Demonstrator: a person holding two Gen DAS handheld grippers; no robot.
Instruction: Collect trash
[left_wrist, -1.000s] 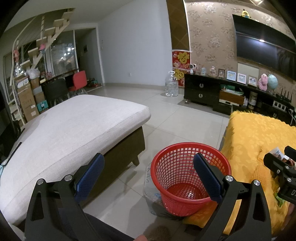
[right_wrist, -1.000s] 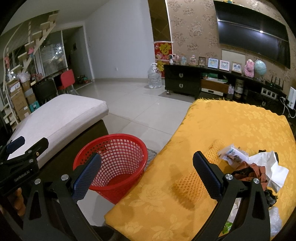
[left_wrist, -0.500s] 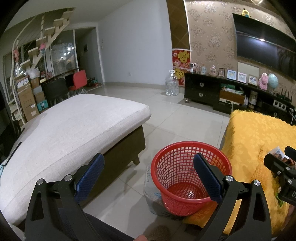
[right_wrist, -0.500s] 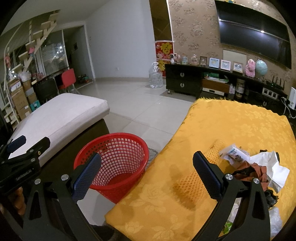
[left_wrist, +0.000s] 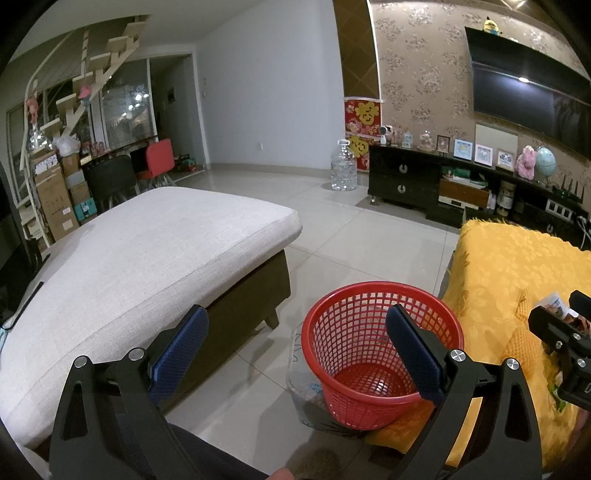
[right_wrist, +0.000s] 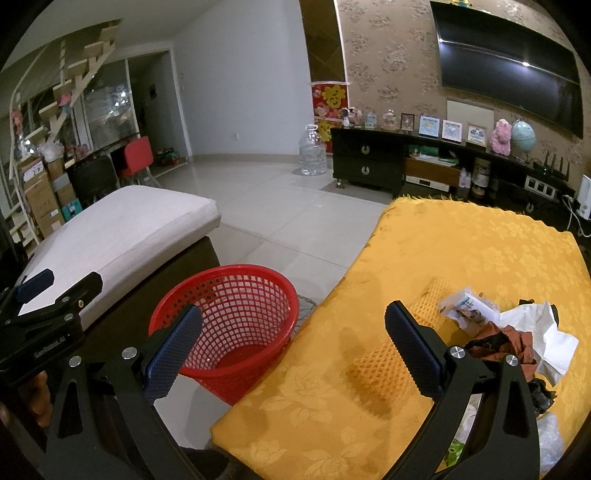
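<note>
Here the biggest thing in play is the desk (right_wrist: 461, 251), draped in a yellow cloth, with the grey-cushioned sofa (left_wrist: 140, 251) across a strip of tiled floor. Between them, on the floor and touching the desk's near corner, stands the red basket (right_wrist: 236, 314), upright and, as far as its mesh shows, with nothing inside. The trash pile (right_wrist: 513, 332) lies on the desk to the right of the basket: white paper, a small printed packet, something rust-coloured and crumpled, a dark scrap. A yellow foam net (right_wrist: 391, 354) stretches from the pile toward the near edge, long axis running roughly away from the camera. The right gripper (right_wrist: 293, 350) hovers with its fingers spread wide, holding nothing; the pile sits just beyond and right of its right finger, so this hand looks nearer. The left gripper (left_wrist: 295, 354), equally wide and holding nothing, hangs over the basket.
</note>
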